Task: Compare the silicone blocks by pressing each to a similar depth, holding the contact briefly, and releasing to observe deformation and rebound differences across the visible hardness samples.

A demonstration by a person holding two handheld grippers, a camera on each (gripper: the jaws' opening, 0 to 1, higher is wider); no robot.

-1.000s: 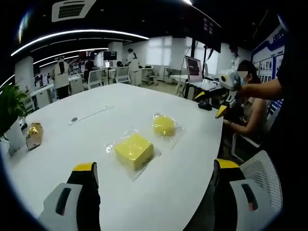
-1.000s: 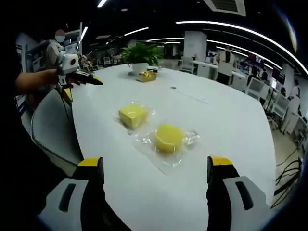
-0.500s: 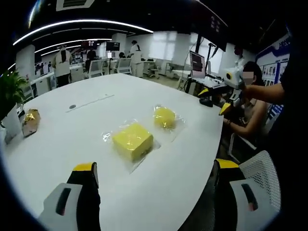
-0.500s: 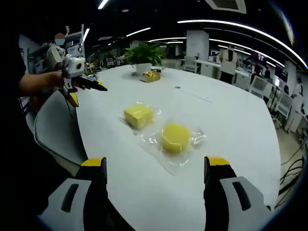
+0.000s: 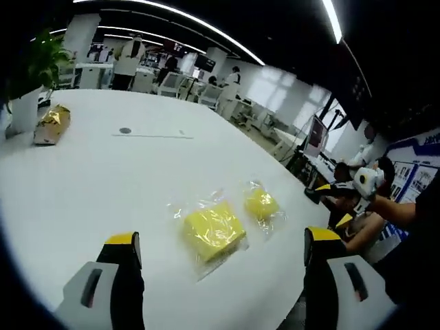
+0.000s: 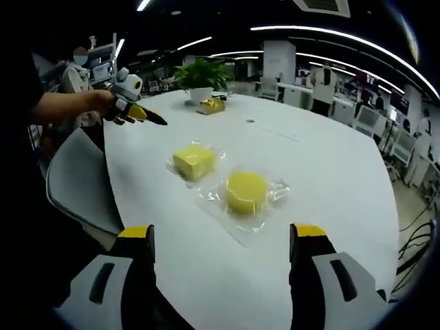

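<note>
Two yellow silicone blocks in clear plastic bags lie near the white table's [image 5: 96, 179] edge. In the left gripper view the square block [image 5: 213, 230] is nearer and the round block [image 5: 261, 204] sits just beyond it. My left gripper [image 5: 222, 237] is open, held above the table short of the square block. The right gripper [image 5: 333, 203] hovers off the table's far right edge, jaws apart. In the right gripper view the round block [image 6: 246, 191] is nearer, the square block [image 6: 192, 159] behind it. My right gripper [image 6: 221, 231] is open and holds nothing. The left gripper [image 6: 141, 113] hangs over the table's left edge.
A potted plant [image 6: 201, 74] and a gold packet [image 6: 212, 105] stand at the table's far end; the plant [image 5: 31, 69] and packet [image 5: 51, 120] are at upper left. A white chair [image 6: 79, 185] stands by the table edge. People and desks fill the room behind.
The left gripper has swung in over the table edge and its view has tilted, with the blocks now lower and closer. The right gripper has barely moved. The blocks lie as before.
</note>
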